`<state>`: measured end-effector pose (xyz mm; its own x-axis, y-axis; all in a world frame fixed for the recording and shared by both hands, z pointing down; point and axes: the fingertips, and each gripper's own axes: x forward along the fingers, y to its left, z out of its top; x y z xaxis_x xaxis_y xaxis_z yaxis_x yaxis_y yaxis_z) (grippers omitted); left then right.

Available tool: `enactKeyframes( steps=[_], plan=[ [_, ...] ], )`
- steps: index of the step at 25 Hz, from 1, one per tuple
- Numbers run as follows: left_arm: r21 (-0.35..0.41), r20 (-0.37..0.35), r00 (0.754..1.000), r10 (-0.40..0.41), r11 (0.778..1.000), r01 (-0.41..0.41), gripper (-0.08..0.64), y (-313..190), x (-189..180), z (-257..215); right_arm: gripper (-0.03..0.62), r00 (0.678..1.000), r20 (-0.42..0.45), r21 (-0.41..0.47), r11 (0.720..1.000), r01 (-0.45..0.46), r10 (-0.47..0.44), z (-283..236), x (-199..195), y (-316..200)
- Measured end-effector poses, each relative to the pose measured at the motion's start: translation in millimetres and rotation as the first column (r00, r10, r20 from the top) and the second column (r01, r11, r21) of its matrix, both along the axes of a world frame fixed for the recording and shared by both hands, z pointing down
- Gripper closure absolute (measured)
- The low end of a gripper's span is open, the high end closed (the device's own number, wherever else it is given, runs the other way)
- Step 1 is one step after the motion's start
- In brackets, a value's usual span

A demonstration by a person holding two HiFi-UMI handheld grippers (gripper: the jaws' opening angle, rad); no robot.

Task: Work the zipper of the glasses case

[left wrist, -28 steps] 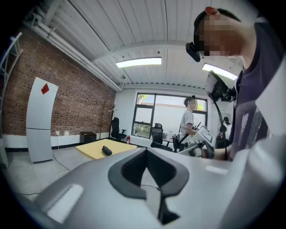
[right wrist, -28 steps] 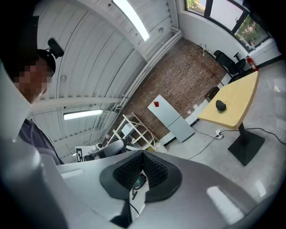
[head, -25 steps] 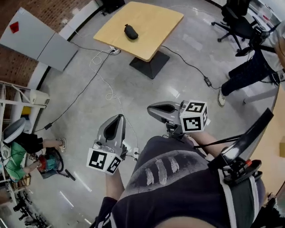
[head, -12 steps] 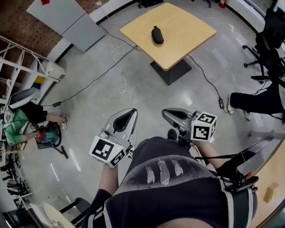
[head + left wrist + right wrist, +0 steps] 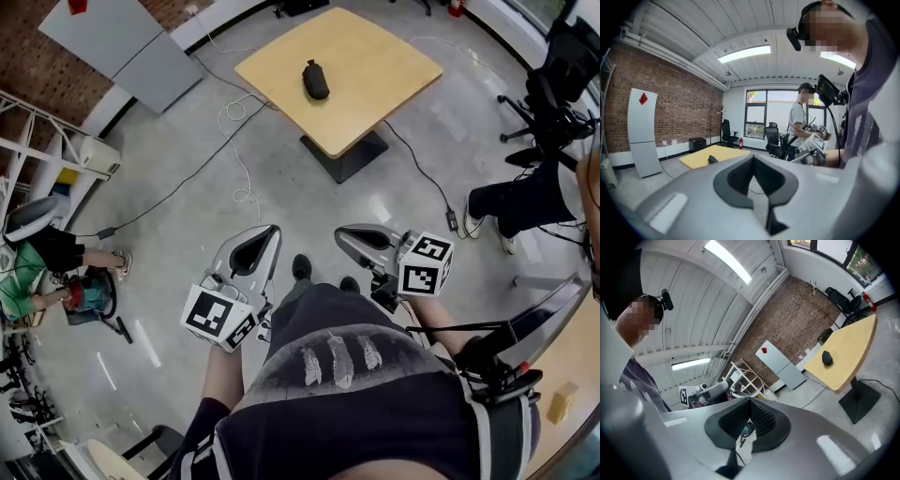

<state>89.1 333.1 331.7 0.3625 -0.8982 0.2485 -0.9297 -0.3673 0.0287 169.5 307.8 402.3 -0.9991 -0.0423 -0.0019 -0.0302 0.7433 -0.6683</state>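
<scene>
Well, we stand on the floor [image 5: 187, 206], well apart from the surface [image 5: 375, 66], the pale square top in the upper middle of the head view. Below it, in the middle of that frame, we hold both tools out ahead of us, side by side. The left tongs [image 5: 270, 232] are clenched, and their own view shows the tips met with nothing between them. The right tongs [image 5: 341, 234] are clenched too, and likewise empty. The case [image 5: 316, 80], small and dark, lies alone on the surface, left of its middle. Its long axis runs nearly up and down the head frame, tipped a little to the upper left, so it lies almost end-on to us. It sits up the frame from the gap between the two tongs, and we judge neither plainly nearer. In the left gripper view it shows left of the tips; in the right gripper view it is off to the upper right. We reckon the approach comes first. The zipper is too small to make out from here.
</scene>
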Motion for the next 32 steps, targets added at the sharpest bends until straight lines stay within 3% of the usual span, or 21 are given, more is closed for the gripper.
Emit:
enactKeyframes(
  steps=[8,16,21,27,32],
  plan=[
    [0.034,-0.049,0.998,0.049,0.998,-0.047,0.563,-36,-37,4,0.591,0.995,-0.084,0.042,0.998,-0.048,0.052,5,-31,-27],
    [0.045,-0.140,0.989,0.050,0.998,-0.044,0.563,-64,-125,10,0.591,0.985,-0.142,0.041,0.995,-0.096,0.101,3,-108,-56],
    [0.043,-0.174,0.981,0.080,0.996,-0.074,0.563,-77,-159,17,0.591,0.977,-0.179,0.024,0.993,-0.111,0.114,5,-144,-58],
    [0.052,-0.235,0.964,0.122,0.992,-0.113,0.563,-93,-196,29,0.589,0.955,-0.257,0.042,0.989,-0.143,0.149,9,-178,-61],
    [0.092,-0.301,0.933,0.197,0.980,-0.178,0.563,-115,-210,32,0.589,0.926,-0.311,0.078,0.977,-0.200,0.214,10,-192,-75]
  ],
)
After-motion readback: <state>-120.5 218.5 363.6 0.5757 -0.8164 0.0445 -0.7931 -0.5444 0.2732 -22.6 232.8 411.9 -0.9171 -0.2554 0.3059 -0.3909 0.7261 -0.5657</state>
